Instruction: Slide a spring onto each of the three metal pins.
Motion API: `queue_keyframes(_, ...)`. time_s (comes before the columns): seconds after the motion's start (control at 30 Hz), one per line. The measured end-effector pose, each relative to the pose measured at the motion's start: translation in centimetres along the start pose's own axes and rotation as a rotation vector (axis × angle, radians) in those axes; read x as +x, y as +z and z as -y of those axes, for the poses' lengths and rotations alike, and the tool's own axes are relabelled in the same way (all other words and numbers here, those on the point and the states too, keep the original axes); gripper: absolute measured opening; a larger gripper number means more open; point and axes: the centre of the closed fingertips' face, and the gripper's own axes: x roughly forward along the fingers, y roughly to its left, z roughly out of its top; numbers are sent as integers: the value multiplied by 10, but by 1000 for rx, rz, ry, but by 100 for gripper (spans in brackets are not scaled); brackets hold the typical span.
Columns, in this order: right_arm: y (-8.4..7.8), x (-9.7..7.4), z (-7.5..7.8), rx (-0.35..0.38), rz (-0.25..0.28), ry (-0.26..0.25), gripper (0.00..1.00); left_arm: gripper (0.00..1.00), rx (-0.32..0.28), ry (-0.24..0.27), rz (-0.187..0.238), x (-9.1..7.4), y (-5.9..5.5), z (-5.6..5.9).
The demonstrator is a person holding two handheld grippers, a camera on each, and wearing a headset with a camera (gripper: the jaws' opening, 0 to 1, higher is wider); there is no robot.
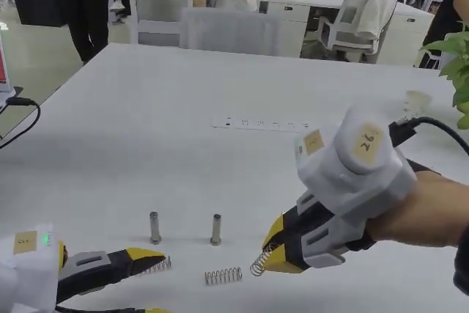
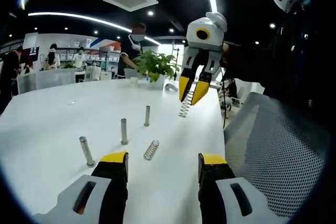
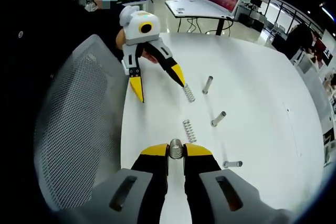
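Two upright metal pins (image 1: pixel 154 226) (image 1: pixel 216 229) stand on the white table; the left gripper view has three pins (image 2: pixel 86 150) (image 2: pixel 124 131) (image 2: pixel 147 115) in a row. My right gripper (image 1: pixel 275 252) (image 3: pixel 176 153) is shut on a spring (image 3: pixel 176 149) (image 1: pixel 259 262), held tilted just above the table, right of the pins. A second spring (image 1: pixel 223 275) (image 2: pixel 151 149) lies loose in front of the pins. A third spring (image 1: pixel 157 264) (image 3: pixel 188 93) lies by a jaw tip of my left gripper (image 1: pixel 157 284) (image 2: pixel 164 159), which is open and holds nothing.
A power strip (image 1: pixel 260 123) is set into the table's middle. A mesh chair (image 2: pixel 283 150) sits close by the near edge. A potted plant (image 1: pixel 454 64) stands at the right edge. Chairs, desks and people are beyond the far side.
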Motion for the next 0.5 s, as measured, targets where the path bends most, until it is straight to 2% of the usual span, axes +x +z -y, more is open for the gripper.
queue_keyframes(0.37,-6,-13,13,14,-1,-34,8,67,-29,77,0,-12,-5,-12)
queue_keyframes(0.5,-8,-20,21,25,1,-52,8,69,-28,87,5,-13,-4,-12)
